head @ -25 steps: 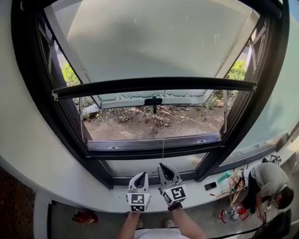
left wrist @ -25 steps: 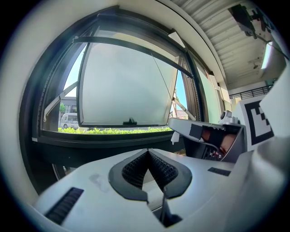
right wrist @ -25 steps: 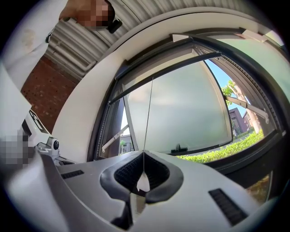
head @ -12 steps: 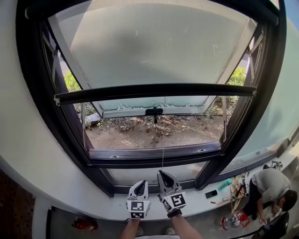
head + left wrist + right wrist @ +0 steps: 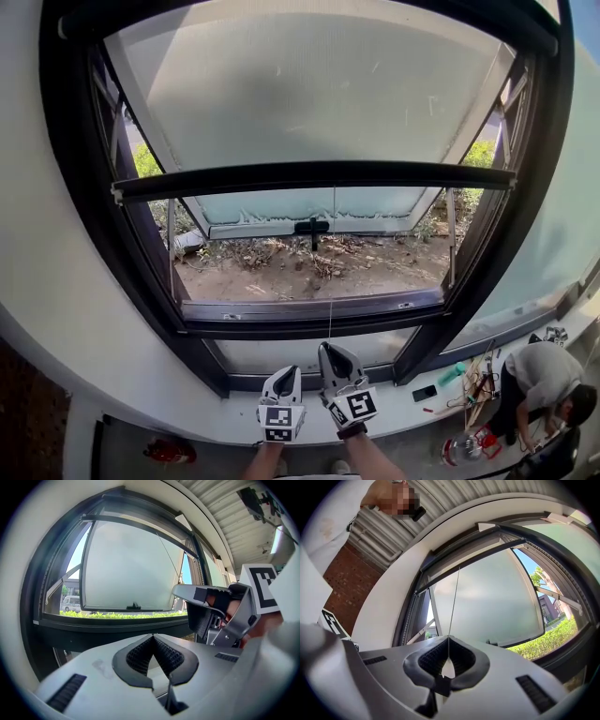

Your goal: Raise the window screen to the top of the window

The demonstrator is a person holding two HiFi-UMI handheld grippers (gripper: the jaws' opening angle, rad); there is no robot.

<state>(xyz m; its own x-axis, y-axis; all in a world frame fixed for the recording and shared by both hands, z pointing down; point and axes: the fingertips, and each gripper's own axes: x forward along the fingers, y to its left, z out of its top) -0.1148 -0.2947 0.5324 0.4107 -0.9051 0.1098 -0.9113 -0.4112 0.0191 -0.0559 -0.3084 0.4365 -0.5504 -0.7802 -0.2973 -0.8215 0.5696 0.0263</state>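
Observation:
The window screen (image 5: pixel 309 84) covers the upper part of the opening, and its dark bottom bar (image 5: pixel 314 174) lies across the middle of the window. A thin cord (image 5: pixel 331 281) drops from that bar to my right gripper (image 5: pixel 330 349), which is shut on it above the sill. In the right gripper view the cord (image 5: pixel 454 602) runs taut from the closed right gripper (image 5: pixel 448 638) up to the bar. My left gripper (image 5: pixel 286 373) sits just left of the right one; its left gripper (image 5: pixel 153 637) pads meet with nothing between them.
Behind the screen an outward-tilted glass sash with a black handle (image 5: pixel 311 228) stands open over bare ground. A white sill (image 5: pixel 187 412) runs below the frame. At lower right a person (image 5: pixel 544 375) crouches among tools, near a phone (image 5: pixel 422 393).
My right gripper has lifted a little with the cord, and the screen's bottom bar sits slightly higher against the outer sash. The left gripper has stayed put.

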